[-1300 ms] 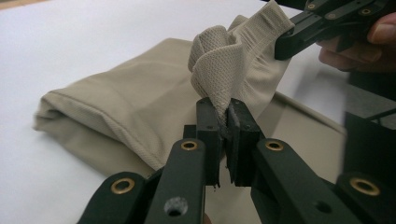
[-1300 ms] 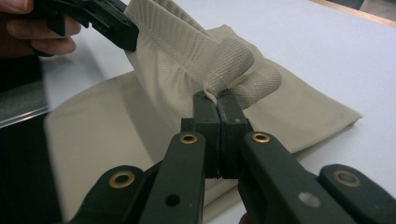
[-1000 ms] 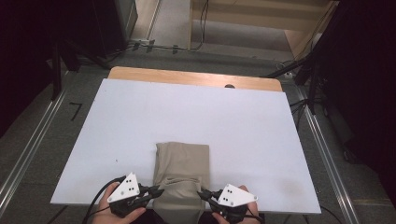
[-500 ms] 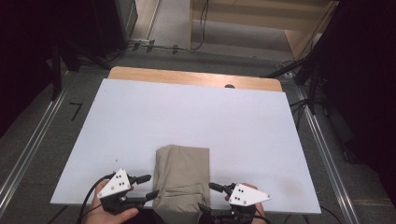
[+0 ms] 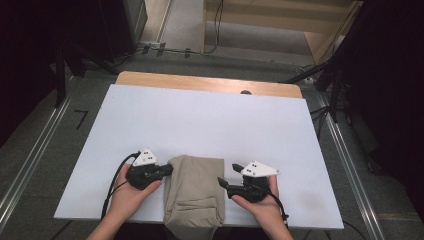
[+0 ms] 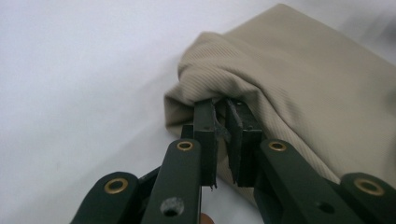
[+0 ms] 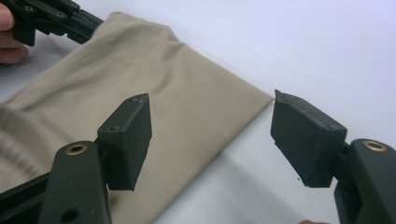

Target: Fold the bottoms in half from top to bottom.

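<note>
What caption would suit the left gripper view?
Left gripper pinching a fold of folded beige cloth on a white table.

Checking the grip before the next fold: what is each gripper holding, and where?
The left gripper pinches the folded beige cloth at a bunched far-left corner. The right gripper stands open beside the cloth's right edge, holding nothing.

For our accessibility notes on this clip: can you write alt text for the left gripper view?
The left tongs, two black jaws rising from the bottom edge, have just been closing and now pinch a bunched corner of a folded tan cloth. The cloth lies on a white table and stretches away to the upper right.
</note>
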`<state>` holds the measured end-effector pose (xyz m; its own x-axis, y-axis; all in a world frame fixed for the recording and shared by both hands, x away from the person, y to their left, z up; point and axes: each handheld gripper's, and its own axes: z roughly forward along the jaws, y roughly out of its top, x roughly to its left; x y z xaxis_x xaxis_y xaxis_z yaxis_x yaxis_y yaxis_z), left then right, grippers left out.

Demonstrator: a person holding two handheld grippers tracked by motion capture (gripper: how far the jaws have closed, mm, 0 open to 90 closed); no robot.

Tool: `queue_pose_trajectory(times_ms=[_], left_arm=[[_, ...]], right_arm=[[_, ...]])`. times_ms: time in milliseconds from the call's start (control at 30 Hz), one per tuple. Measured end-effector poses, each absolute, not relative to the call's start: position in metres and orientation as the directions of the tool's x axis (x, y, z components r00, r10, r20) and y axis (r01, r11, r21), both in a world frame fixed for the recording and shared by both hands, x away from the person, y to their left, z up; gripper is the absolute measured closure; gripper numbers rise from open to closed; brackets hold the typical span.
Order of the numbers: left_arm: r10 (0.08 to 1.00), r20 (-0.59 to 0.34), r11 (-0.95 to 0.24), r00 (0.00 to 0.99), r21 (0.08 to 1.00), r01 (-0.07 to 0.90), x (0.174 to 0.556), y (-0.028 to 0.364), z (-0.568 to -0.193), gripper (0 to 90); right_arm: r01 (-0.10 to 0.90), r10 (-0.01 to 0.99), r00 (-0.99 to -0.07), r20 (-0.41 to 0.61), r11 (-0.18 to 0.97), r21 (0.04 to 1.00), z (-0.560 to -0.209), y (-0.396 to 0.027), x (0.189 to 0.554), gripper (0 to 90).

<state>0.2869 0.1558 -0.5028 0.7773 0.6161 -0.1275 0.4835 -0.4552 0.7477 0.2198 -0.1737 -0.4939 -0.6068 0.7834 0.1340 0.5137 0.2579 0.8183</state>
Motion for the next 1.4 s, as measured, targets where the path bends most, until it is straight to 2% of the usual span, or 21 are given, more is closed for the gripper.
queue_pose_trajectory(times_ms=[167, 233, 367, 467, 533, 667, 800, 900, 933, 1133, 1333, 1400], left_arm=[[0.697, -0.126, -0.414, 0.706, 0.733, 0.54, 0.308, 0.161, -0.505, 84.5], [0.718, -0.1, -0.412, 0.688, 0.736, 0.537, 0.311, 0.166, -0.504, 78.7], [0.724, -0.15, -0.359, 0.673, 0.751, 0.554, 0.314, 0.18, -0.5, 68.6], [0.72, -0.214, -0.275, 0.66, 0.785, 0.555, 0.315, 0.19, -0.491, 59.1], [0.715, -0.217, -0.254, 0.665, 0.805, 0.536, 0.314, 0.19, -0.485, 55.6], [0.68, -0.224, -0.27, 0.698, 0.809, 0.522, 0.314, 0.178, -0.48, 45.4], [0.653, -0.237, -0.322, 0.72, 0.773, 0.546, 0.318, 0.166, -0.488, 40.9], [0.673, -0.245, -0.348, 0.698, 0.728, 0.591, 0.323, 0.166, -0.497, 41.8], [0.676, -0.248, -0.35, 0.694, 0.72, 0.599, 0.323, 0.167, -0.499, 44.6], [0.661, -0.222, -0.407, 0.717, 0.696, 0.591, 0.322, 0.164, -0.504, 56.0], [0.639, -0.239, -0.422, 0.731, 0.686, 0.593, 0.32, 0.159, -0.505, 70.8], [0.635, -0.211, -0.443, 0.743, 0.689, 0.574, 0.316, 0.156, -0.505, 80.2]], right_arm=[[0.546, 0.805, -0.578, 0.132, 0.262, 0.796, -0.499, -0.171, 0.24, 28.7], [0.564, 0.82, -0.56, 0.121, 0.271, 0.78, -0.502, -0.169, 0.246, 29.9], [0.603, 0.839, -0.529, 0.127, 0.267, 0.752, -0.507, -0.172, 0.256, 33.3], [0.614, 0.841, -0.523, 0.138, 0.26, 0.745, -0.51, -0.175, 0.263, 37.1], [0.619, 0.841, -0.521, 0.146, 0.254, 0.744, -0.512, -0.175, 0.267, 40.3], [0.622, 0.832, -0.531, 0.16, 0.255, 0.74, -0.513, -0.171, 0.275, 45.7], [0.622, 0.821, -0.55, 0.153, 0.28, 0.732, -0.516, -0.164, 0.283, 47.6], [0.625, 0.816, -0.557, 0.154, 0.29, 0.725, -0.52, -0.16, 0.288, 49.6], [0.62, 0.816, -0.558, 0.149, 0.292, 0.728, -0.52, -0.159, 0.288, 51.0], [0.612, 0.786, -0.596, 0.165, 0.311, 0.727, -0.521, -0.159, 0.285, 71.6], [0.652, 0.78, -0.577, 0.243, 0.261, 0.712, -0.523, -0.159, 0.284, 82.7], [0.649, 0.778, -0.58, 0.242, 0.261, 0.715, -0.523, -0.159, 0.284, 84.0]])
